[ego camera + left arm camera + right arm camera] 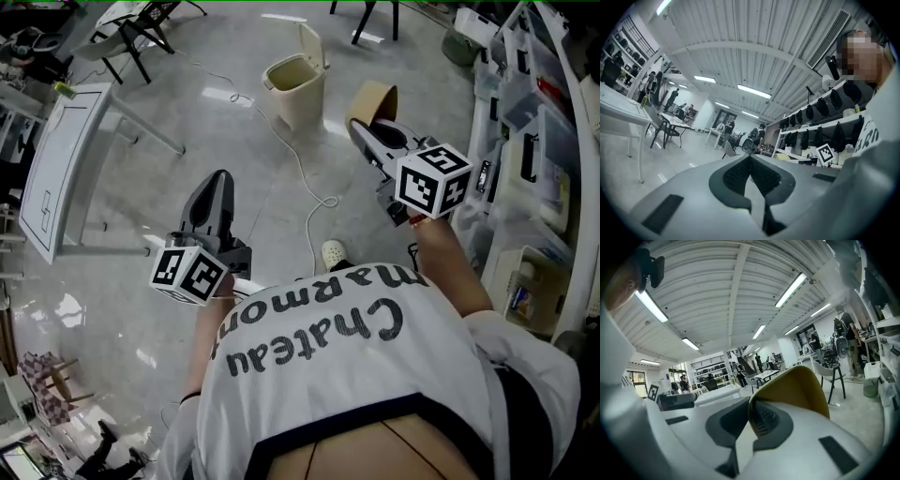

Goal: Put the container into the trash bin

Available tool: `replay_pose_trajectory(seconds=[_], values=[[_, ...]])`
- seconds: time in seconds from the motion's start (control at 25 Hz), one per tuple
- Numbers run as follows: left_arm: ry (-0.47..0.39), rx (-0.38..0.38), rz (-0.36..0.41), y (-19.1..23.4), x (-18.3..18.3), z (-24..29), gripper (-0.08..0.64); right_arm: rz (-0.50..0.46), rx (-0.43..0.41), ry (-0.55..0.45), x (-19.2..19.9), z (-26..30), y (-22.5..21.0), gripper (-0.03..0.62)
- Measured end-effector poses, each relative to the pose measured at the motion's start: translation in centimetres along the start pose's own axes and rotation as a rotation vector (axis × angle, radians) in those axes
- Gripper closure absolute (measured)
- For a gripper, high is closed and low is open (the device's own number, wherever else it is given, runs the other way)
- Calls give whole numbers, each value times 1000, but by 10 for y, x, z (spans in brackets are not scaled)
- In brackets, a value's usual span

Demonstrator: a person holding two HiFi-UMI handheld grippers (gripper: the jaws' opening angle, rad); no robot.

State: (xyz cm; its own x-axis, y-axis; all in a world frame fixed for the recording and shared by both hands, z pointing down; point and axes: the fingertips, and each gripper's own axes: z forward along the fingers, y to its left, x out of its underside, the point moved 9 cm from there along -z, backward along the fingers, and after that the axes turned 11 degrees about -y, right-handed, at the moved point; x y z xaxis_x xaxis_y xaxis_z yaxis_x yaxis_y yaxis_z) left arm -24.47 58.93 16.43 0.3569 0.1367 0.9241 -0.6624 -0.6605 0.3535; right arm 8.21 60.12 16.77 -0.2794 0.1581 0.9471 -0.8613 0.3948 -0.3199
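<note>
My right gripper [367, 127] is shut on the rim of a tan paper container [372, 101], held up in the air; in the right gripper view the container [797, 390] shows as a yellow-brown curved wall pinched between the jaws of that gripper [751, 416]. The beige trash bin [296, 90] with its lid flipped up stands on the floor ahead, left of the container. My left gripper [216, 192] hangs lower left, shut with nothing in it; the left gripper view shows its jaws [751, 174] closed together against the room.
A white table [58, 159] stands at the left, black chairs [131, 37] beyond it. A white cable [291, 150] runs across the floor past the bin. Shelves with bins [539, 169] line the right side. A shoe [334, 253] shows below.
</note>
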Motion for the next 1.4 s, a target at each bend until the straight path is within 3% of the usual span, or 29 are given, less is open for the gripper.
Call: replay_pose_trajectory(seconds=[0.32,0.64,1.0,1.4], values=[[-29,24,11,4,3,62,537,59,5,-31,-21,22,-56,560],[-32,-8,33,11,22,99,537,43,-13,-13,-23,43,-99,560],[7,-27,-1,27,29,120,537,27,-20,43,-17,66,-112,560],[29,-21,-23,65,39,151,538,76,21,66,-4,100,-136,560]])
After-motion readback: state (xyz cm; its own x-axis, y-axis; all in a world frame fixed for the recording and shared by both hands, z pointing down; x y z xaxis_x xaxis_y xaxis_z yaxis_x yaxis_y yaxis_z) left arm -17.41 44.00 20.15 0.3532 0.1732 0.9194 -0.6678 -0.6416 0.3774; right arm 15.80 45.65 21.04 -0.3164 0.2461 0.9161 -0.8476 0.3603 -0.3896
